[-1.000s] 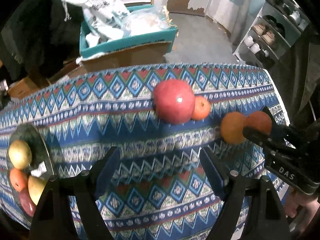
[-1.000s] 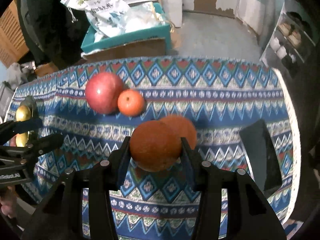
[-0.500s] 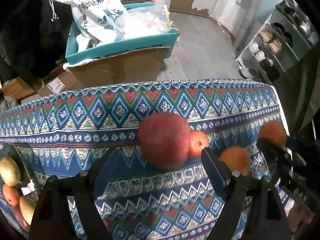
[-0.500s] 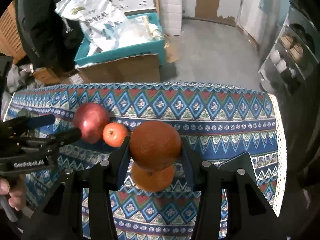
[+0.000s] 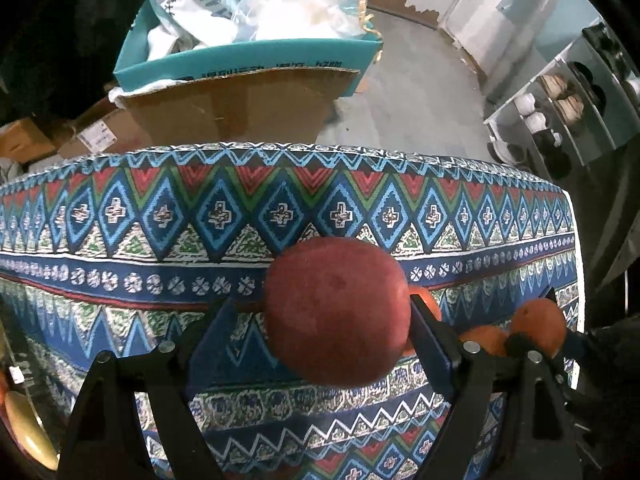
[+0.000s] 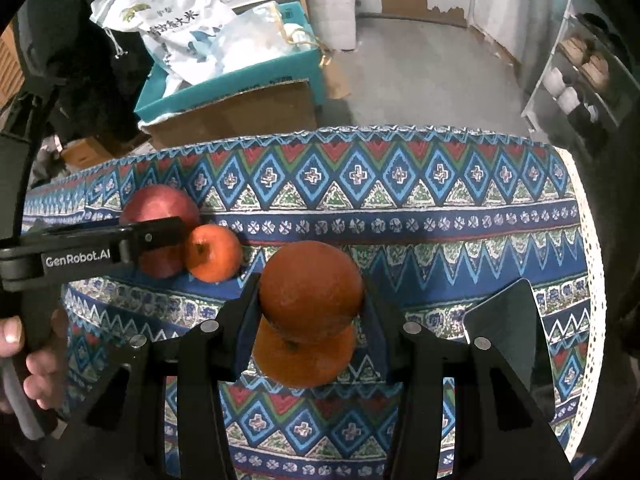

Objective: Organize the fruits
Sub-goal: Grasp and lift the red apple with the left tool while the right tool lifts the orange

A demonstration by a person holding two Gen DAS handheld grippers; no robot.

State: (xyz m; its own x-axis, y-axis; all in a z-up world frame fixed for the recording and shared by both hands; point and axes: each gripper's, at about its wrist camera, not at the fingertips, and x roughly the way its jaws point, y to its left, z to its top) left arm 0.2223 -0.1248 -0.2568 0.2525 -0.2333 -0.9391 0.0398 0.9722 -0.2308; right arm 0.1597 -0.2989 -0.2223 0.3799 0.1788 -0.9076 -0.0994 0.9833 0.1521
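A big red apple (image 5: 338, 310) sits on the patterned tablecloth (image 5: 160, 216), between the fingers of my left gripper (image 5: 320, 320). The jaws stand open; the right finger touches the apple, the left finger stands apart from it. A small tangerine (image 6: 213, 253) lies against the apple (image 6: 160, 208). My right gripper (image 6: 310, 308) is shut on an orange (image 6: 311, 285) and holds it above a second orange (image 6: 304, 360) lying on the cloth. Both oranges (image 5: 538, 326) show at the right in the left wrist view.
A plate with yellow and red fruit (image 5: 24, 428) sits at the table's left edge. A dark flat object (image 6: 508, 332) lies on the cloth at the right. Beyond the far table edge stand a cardboard box (image 6: 240, 108) and a shoe rack (image 6: 576, 76).
My left gripper has moved forward until the red apple sits between its fingers. My right gripper has lifted its orange off the cloth, above the second orange.
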